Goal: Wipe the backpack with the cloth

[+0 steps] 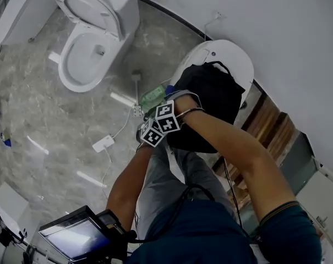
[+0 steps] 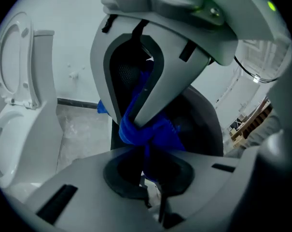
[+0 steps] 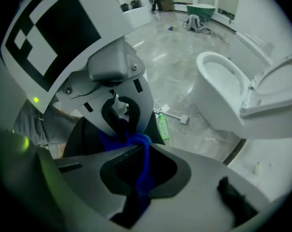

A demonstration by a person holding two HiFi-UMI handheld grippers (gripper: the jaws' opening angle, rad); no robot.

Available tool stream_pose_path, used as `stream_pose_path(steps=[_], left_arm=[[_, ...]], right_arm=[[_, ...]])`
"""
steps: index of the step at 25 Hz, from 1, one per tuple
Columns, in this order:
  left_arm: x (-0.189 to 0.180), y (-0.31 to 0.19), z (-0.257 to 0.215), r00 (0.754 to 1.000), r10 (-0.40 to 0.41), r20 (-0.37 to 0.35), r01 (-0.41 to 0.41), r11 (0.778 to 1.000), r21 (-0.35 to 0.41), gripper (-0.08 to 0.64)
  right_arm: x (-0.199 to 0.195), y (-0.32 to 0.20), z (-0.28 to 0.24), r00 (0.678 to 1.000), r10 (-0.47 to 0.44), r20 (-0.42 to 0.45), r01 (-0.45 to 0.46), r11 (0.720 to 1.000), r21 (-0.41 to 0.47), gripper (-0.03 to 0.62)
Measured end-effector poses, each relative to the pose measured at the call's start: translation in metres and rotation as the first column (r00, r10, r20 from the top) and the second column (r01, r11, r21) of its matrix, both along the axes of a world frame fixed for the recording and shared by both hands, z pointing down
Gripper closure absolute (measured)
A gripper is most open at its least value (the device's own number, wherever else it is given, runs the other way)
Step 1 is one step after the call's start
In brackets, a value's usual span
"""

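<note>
**Head view.** You look steeply down past your own forearms. One black backpack (image 1: 210, 95) lies on the closed lid of a white toilet (image 1: 235, 56) at the upper right. It isn't possible to tell whether the backpack is zipped or what is inside it. A second toilet (image 1: 92, 43) stands at the upper left with its seat raised and its bowl open to you. Part of a third white fixture (image 1: 20, 10) shows in the top left corner. Your two grippers meet at the near left edge of the backpack. The left gripper (image 1: 153, 135) sits just below the right gripper (image 1: 169, 116), and their marker cubes are side by side. One green bottle (image 1: 152, 97) lies on the floor just beside them.

**Left gripper view.** The left gripper's jaws are closed on one blue cloth (image 2: 148, 132), which is bunched into a knot just ahead of them. The right gripper faces you from above and grips the same cloth. The backpack shows as a dark shape directly behind the cloth. The open toilet stands at the left.

**Right gripper view.** The right gripper's jaws are pinched together on a strand of the blue cloth. The strand runs up to the left gripper, which is also clamped on it. The backpack is just under both grippers. The green bottle lies on the floor beyond, and the open toilet is at the right.
</note>
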State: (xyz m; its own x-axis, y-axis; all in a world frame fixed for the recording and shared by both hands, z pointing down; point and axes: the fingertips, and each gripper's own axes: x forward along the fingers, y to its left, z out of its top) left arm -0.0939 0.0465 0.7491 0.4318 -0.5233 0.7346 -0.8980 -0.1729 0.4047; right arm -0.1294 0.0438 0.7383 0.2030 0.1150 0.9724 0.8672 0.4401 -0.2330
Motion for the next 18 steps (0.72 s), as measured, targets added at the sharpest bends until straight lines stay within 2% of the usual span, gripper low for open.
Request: stream_pose_path(steps=[3,8,14,18], left_arm=[[0.022,0.032,0.01,0.999,-0.003,-0.038,0.002,1.0,-0.022,0.541],[0.052,0.078,0.017,0.995,-0.011,-0.096,0.007,0.999,-0.039,0.541],[0.077,0.114,0.021,0.987,-0.04,-0.155,0.031,0.997,-0.066,0.541],[0.074,0.111,0.018,0.992,-0.05,-0.117,0.045,0.998,-0.047,0.541]], right_arm=[[0.026,0.033,0.009,0.995,-0.077,-0.057,0.077,0.997,-0.015,0.57],[0.061,0.086,0.013,0.984,-0.137,-0.114,0.133,0.99,-0.044,0.571],[0.086,0.124,0.018,0.978,-0.145,-0.15,0.137,0.989,-0.059,0.571],[0.079,0.115,0.019,0.983,-0.093,-0.156,0.089,0.996,-0.033,0.57]])
